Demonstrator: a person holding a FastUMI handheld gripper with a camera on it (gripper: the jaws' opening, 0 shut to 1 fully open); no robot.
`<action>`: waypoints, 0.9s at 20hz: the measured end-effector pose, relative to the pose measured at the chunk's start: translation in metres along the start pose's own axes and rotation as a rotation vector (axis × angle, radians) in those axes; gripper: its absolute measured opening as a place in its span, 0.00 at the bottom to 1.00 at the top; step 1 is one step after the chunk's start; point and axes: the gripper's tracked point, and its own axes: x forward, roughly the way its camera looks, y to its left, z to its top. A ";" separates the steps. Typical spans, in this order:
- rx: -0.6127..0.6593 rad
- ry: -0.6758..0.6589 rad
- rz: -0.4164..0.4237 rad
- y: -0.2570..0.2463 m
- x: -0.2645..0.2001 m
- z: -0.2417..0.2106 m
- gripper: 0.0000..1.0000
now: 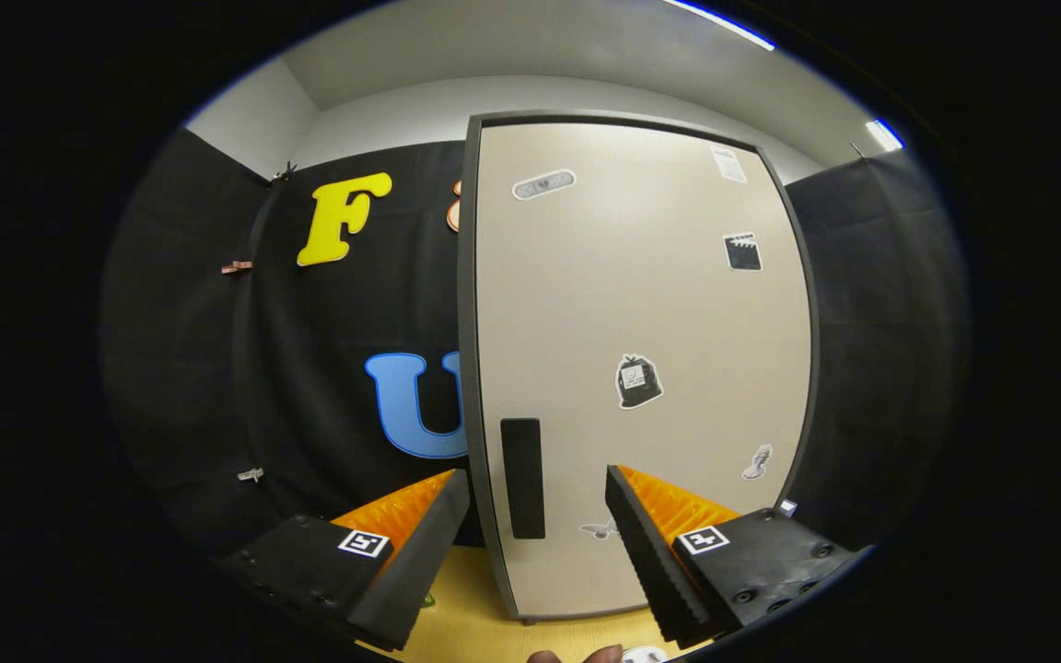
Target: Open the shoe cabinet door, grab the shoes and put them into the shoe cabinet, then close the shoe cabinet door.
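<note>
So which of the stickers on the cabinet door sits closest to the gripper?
The small pale sticker low on the door, just right of the black handle, between the open gripper fingers. The others sit higher or further right.

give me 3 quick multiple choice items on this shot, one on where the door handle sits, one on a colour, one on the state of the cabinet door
1. Where does the dark handle sit on the shoe cabinet door?
A. low, near its left edge
B. high, near its right edge
C. at its middle

2. What colour is the inside of the fingers?
A. green
B. orange
C. white

3. What state is the door in?
A. shut
C. swung wide open
B. taken off

Key: 1 A, the handle lies beyond the gap of the open gripper, by the door's left edge. 2 B, orange ribbed faces show behind the black pads. 3 A, the door panel lies flat in its dark frame and no inside shows.
</note>
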 end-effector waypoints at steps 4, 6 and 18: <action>-0.031 0.022 -0.013 0.006 0.032 -0.019 0.98; -0.037 0.037 -0.012 0.010 0.046 -0.030 0.98; -0.036 0.055 -0.058 0.005 0.079 -0.052 0.24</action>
